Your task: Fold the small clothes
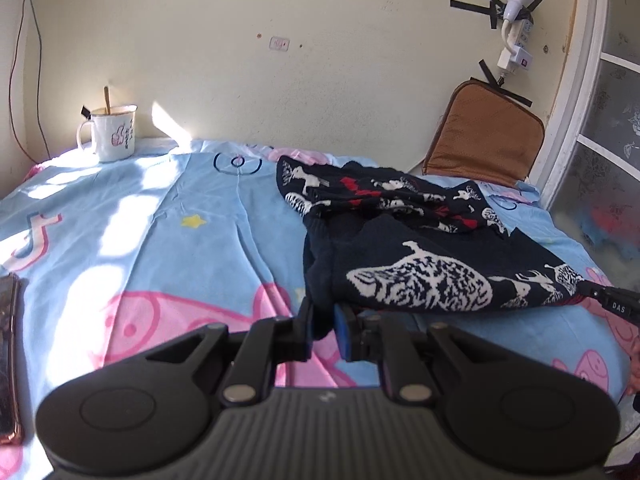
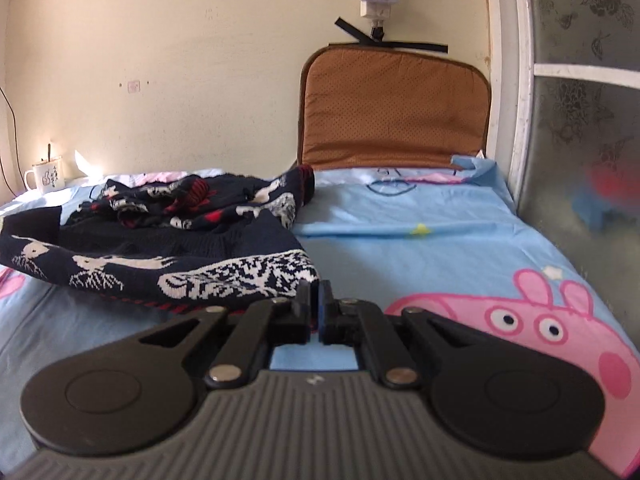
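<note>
A small dark navy knit sweater [image 1: 420, 248] with white animal figures and red marks lies on a light blue cartoon bedsheet [image 1: 208, 240]. Its far half is rumpled. My left gripper [image 1: 322, 320] is shut on the sweater's near left corner, with dark cloth between the jaws. My right gripper [image 2: 315, 308] is shut on the sweater's near right corner [image 2: 240, 280], the hem pinched between its jaws. The right gripper's tip also shows in the left wrist view [image 1: 612, 300] at the sweater's right end. The near edge is stretched between both grippers, slightly raised above the sheet.
A white mug [image 1: 112, 132] with a spoon stands at the far left by the wall. A brown cushion [image 2: 394, 108] leans against the wall at the far right. A phone [image 1: 10, 356] lies at the left edge. A frosted glass door [image 2: 580, 120] borders the right.
</note>
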{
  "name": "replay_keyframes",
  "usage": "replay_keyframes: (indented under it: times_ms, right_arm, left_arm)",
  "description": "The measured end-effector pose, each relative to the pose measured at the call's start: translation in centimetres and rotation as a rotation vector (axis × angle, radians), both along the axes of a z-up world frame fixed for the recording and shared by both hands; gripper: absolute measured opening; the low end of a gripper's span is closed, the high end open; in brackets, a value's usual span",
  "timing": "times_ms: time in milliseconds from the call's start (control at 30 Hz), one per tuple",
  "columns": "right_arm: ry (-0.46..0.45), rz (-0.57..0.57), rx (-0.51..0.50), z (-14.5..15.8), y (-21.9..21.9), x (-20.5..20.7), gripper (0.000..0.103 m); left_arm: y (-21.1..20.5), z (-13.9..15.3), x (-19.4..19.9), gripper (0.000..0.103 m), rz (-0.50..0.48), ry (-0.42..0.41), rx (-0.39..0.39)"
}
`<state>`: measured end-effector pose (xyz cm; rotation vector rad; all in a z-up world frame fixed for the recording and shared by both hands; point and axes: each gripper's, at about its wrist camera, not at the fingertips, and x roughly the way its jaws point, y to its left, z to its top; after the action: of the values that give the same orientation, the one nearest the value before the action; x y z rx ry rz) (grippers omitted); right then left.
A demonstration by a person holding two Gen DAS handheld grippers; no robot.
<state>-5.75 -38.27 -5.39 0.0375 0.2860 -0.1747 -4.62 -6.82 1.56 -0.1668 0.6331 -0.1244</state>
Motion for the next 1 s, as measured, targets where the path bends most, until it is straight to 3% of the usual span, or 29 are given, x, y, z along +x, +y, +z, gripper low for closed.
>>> replay_keyframes:
  times_ms: [133,233,300,367,500,533,600,633,733,767,800,833,867,1000]
  right_arm:
    - [0.008,-0.01,0.021,-1.0,-0.1,0.7,0.005]
    - [0.026,0.044,0.021,-0.7,-0.1,0.5,0.008]
    - [0.029,0.086,0.063,-0.1,-0.8,-0.3,0.015]
    - [0.007,0.105,0.094,0.8,-1.6,-1.1,0.036]
    - [-0.07,0.144,0.123,3.6,-2.2,0.0,0.039]
    - [-0.075,0.161,0.124,4.0,-2.0,0.7,0.039]
    - [-0.066,0.218,0.098,4.6,-0.9,3.0,0.045]
    - [-0.052,0.234,0.066,4.7,-0.3,4.5,0.052]
    - [0.029,0.238,-0.01,3.9,0.9,8.7,0.056]
    - [0.063,0.244,-0.014,3.5,0.8,9.9,0.054]
    - [0.091,0.25,-0.01,3.2,0.7,10.8,0.046]
    - [0.105,0.248,-0.005,3.0,0.6,11.2,0.006]
    - [0.083,0.24,0.0,3.1,0.4,10.8,0.007]
    - [-0.053,0.178,0.038,4.3,-0.9,8.9,0.007]
  left_arm:
    - [0.2,-2.7,0.0,0.011,0.023,0.084,0.005]
    - [0.2,-3.5,-0.2,0.016,-0.007,0.131,0.007]
    - [0.5,-3.1,-1.0,0.024,-0.03,0.108,0.025]
    - [1.6,-1.9,-1.8,0.03,-0.018,0.056,0.005]
    - [3.0,0.6,0.4,0.037,0.028,-0.006,-0.027]
    - [2.7,1.0,1.2,0.041,0.022,-0.02,-0.019]
    - [1.4,1.1,3.7,0.063,-0.017,-0.061,0.017]
    - [0.9,0.9,4.8,0.064,-0.028,-0.063,0.031]
    - [-1.1,-0.8,8.7,0.059,-0.067,-0.008,0.055]
    - [-1.7,-1.4,9.8,0.049,-0.078,0.009,0.07]
    - [-2.3,-2.1,10.6,0.015,-0.088,0.03,0.092]
    - [-2.7,-2.6,11.4,0.008,-0.086,0.055,0.107]
    - [-2.9,-2.7,11.7,0.007,-0.071,0.062,0.112]
    - [-1.2,-1.1,11.4,0.007,-0.005,-0.052,0.068]
